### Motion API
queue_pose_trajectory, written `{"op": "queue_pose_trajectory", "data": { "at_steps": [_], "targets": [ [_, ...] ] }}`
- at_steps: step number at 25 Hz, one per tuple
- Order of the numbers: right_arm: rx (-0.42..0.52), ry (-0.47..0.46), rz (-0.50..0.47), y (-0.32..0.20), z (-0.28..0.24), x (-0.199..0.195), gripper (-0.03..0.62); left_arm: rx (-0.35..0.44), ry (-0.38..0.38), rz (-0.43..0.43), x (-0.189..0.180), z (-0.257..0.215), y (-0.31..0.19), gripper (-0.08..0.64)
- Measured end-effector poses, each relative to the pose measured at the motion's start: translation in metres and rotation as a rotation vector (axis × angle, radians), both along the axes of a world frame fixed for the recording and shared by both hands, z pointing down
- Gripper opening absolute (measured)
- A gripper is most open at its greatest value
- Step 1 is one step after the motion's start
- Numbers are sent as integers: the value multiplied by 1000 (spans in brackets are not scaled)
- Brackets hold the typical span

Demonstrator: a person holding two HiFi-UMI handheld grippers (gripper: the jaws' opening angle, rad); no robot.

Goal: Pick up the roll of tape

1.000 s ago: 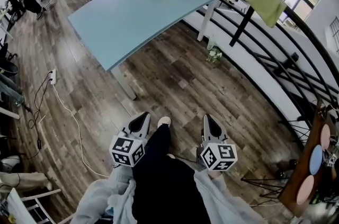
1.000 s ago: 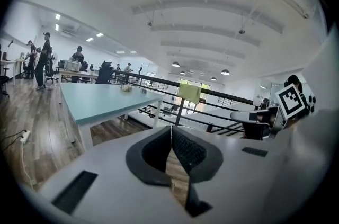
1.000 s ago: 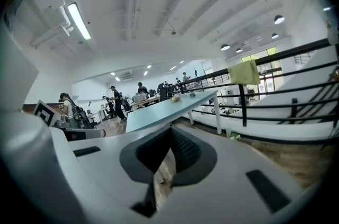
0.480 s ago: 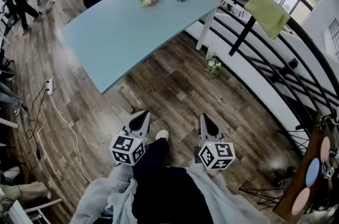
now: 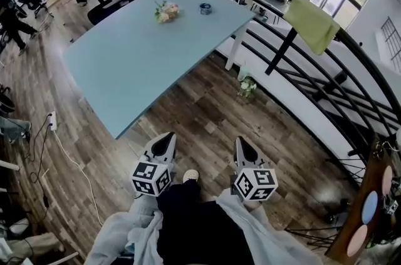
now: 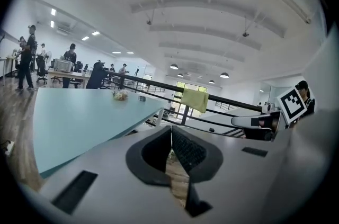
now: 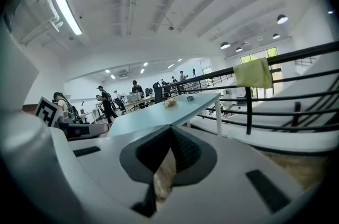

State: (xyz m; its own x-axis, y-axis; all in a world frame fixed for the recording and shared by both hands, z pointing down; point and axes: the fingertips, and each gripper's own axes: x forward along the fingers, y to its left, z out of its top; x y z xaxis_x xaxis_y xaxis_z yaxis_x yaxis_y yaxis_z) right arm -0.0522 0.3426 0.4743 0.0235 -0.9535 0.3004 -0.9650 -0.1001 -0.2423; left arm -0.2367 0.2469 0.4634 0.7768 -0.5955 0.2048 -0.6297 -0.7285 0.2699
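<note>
The roll of tape [image 5: 205, 7] is a small blue ring lying near the far edge of a light blue table [image 5: 125, 63]. It shows far off in the left gripper view [image 6: 142, 98] and in the right gripper view [image 7: 190, 98]. My left gripper [image 5: 164, 143] and right gripper [image 5: 243, 146] are held side by side over the wooden floor, well short of the table. Both point towards it. The left gripper's [image 6: 170, 135] jaws meet with nothing between them. The right gripper [image 7: 170, 135] is shut and empty too.
A bunch of flowers [image 5: 166, 11] lies on the table left of the tape. A black railing [image 5: 294, 32] with a yellow-green cloth [image 5: 313, 13] curves along the right. A small potted plant [image 5: 246, 87] stands by the table leg. A white cable [image 5: 69, 157] crosses the floor at left.
The table has come closer and shifted left in the head view as the person walks forward. Both grippers keep their place ahead of the body, still shut.
</note>
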Motion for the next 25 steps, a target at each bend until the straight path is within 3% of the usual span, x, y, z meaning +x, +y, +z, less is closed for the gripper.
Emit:
{"op": "queue_pose_trajectory", "data": {
  "at_steps": [14,25],
  "targets": [
    [14,11,37,-71,-2,19,6,13,3,26,17,1,-76,17],
    [-27,-8,45,-78,10,16,6,-20,-10,50,19,12,-83,17]
  ]
}}
